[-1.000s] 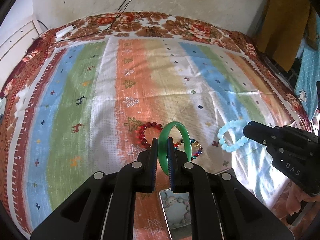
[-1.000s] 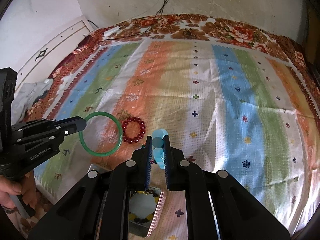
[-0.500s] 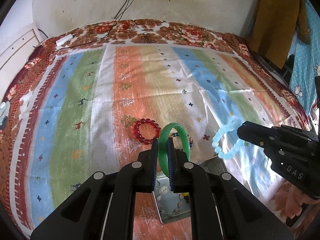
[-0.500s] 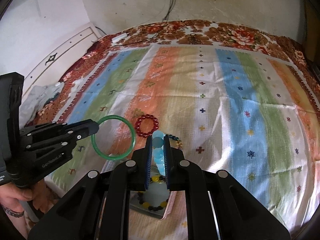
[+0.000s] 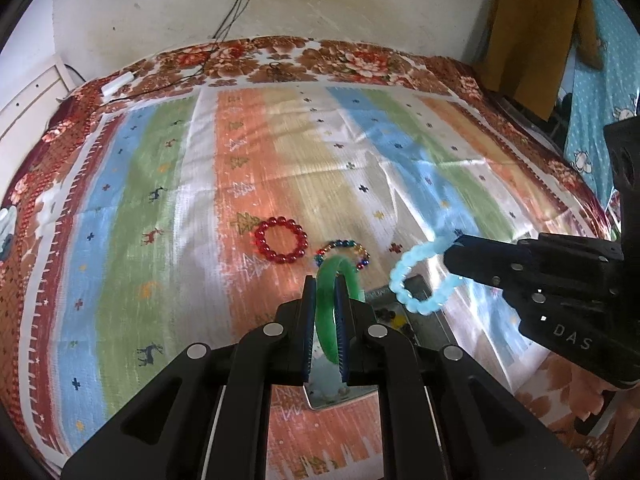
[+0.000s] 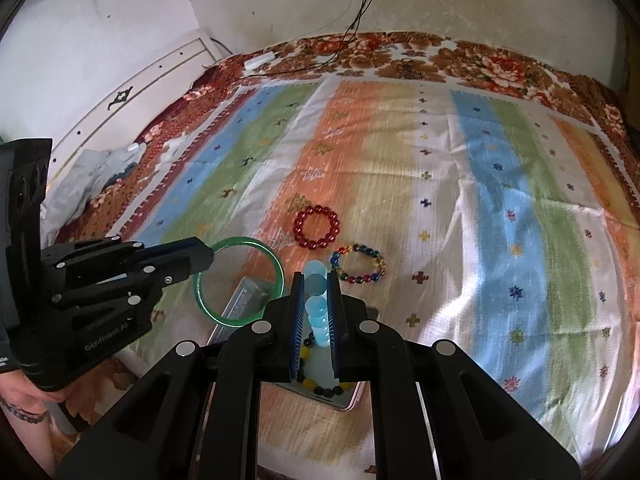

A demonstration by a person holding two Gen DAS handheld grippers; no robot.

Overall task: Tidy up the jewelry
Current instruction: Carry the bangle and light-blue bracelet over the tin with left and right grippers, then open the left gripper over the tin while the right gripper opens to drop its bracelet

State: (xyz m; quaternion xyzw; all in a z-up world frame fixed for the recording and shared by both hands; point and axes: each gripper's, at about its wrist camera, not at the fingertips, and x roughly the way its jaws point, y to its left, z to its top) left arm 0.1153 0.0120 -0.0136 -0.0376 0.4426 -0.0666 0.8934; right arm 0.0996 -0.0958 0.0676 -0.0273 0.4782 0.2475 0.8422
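Over the striped bedspread (image 6: 440, 168), both claws hold bracelets above a small metal tin (image 6: 244, 296).

Left gripper (image 5: 324, 280) is clamped on the green bangle (image 5: 340, 268); right gripper (image 6: 316, 276) pinches the pale blue bead bracelet (image 6: 316, 284). Fingers hide most of the tin, its contents hard to read. Red bead bracelet (image 6: 316, 227) lies at 12 o'clock from the right claw, multicolour bracelet (image 6: 358, 263) at 2 o'clock.
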